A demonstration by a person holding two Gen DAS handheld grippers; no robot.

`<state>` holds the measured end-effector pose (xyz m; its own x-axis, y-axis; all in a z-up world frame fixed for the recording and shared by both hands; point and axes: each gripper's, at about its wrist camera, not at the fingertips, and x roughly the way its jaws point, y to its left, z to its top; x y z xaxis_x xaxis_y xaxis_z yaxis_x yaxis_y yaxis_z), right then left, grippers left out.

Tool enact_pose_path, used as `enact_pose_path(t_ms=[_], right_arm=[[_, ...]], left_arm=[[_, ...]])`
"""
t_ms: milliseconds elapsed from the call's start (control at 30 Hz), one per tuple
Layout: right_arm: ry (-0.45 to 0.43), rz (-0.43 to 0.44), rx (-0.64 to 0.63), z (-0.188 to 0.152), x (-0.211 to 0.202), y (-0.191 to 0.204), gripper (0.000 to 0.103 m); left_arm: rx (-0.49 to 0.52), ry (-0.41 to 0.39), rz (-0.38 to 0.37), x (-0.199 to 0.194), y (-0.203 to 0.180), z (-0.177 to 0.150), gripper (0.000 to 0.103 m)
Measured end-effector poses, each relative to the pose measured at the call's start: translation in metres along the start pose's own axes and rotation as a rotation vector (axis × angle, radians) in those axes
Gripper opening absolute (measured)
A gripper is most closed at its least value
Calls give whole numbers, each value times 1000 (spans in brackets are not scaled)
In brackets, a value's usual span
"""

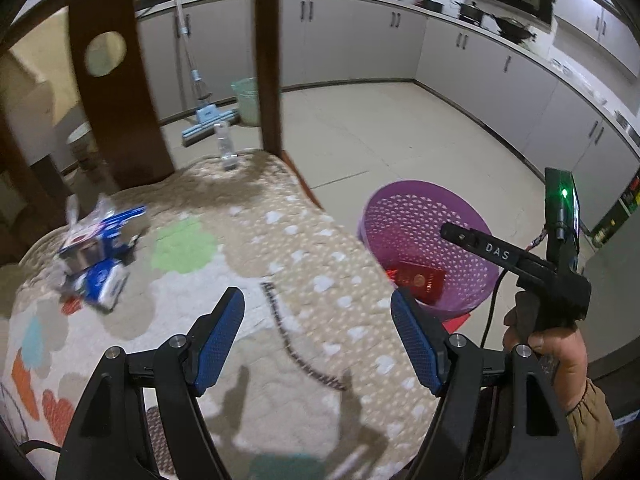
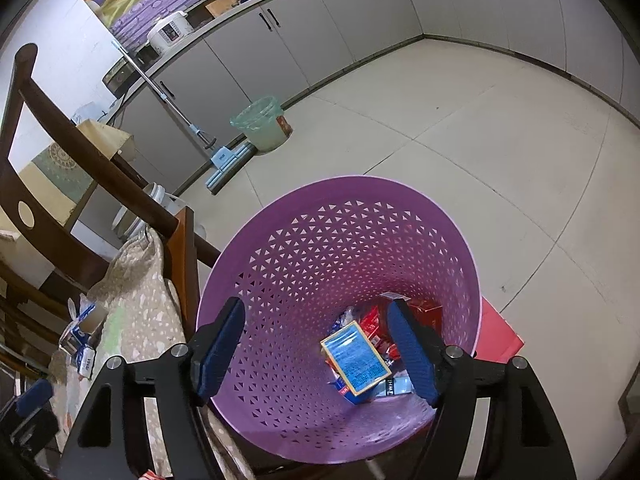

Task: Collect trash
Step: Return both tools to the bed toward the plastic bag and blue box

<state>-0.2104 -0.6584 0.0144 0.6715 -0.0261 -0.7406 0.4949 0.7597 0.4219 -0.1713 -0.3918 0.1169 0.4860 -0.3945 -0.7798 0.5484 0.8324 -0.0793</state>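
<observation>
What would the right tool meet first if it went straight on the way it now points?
Probably the blue-labelled flat packet lying on the trash inside the purple perforated plastic basket. The open right tool points down into it, with nothing between; depth is unclear.

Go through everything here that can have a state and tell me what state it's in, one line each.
Purple perforated plastic basket: upright, partly filled with packaging.
Blue-labelled flat packet: lying in the basket, tilted.
Blue-and-white crumpled wrappers: still on the patterned cloth.
Clear plastic bottle: standing upright.
Left gripper: open, empty.
Right gripper: open, empty, over the basket.
</observation>
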Motion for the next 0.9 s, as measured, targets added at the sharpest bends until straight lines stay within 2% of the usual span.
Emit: enact_pose_path(t_ms=[367, 567, 700, 900], right_arm=[[-23, -29, -45, -8, -5, 12, 78], [-38, -35, -84, -11, -7, 25, 78], [-74, -44, -134, -14, -12, 40, 78], [-144, -47, -239, -27, -22, 71, 78]], left_arm=[[-96, -19, 116, -35, 52, -22, 75], [-182, -23, 174, -48, 91, -35, 75], [-232, -35, 209, -57, 115, -40, 75], [-284, -56, 301, -69, 156, -46, 75]])
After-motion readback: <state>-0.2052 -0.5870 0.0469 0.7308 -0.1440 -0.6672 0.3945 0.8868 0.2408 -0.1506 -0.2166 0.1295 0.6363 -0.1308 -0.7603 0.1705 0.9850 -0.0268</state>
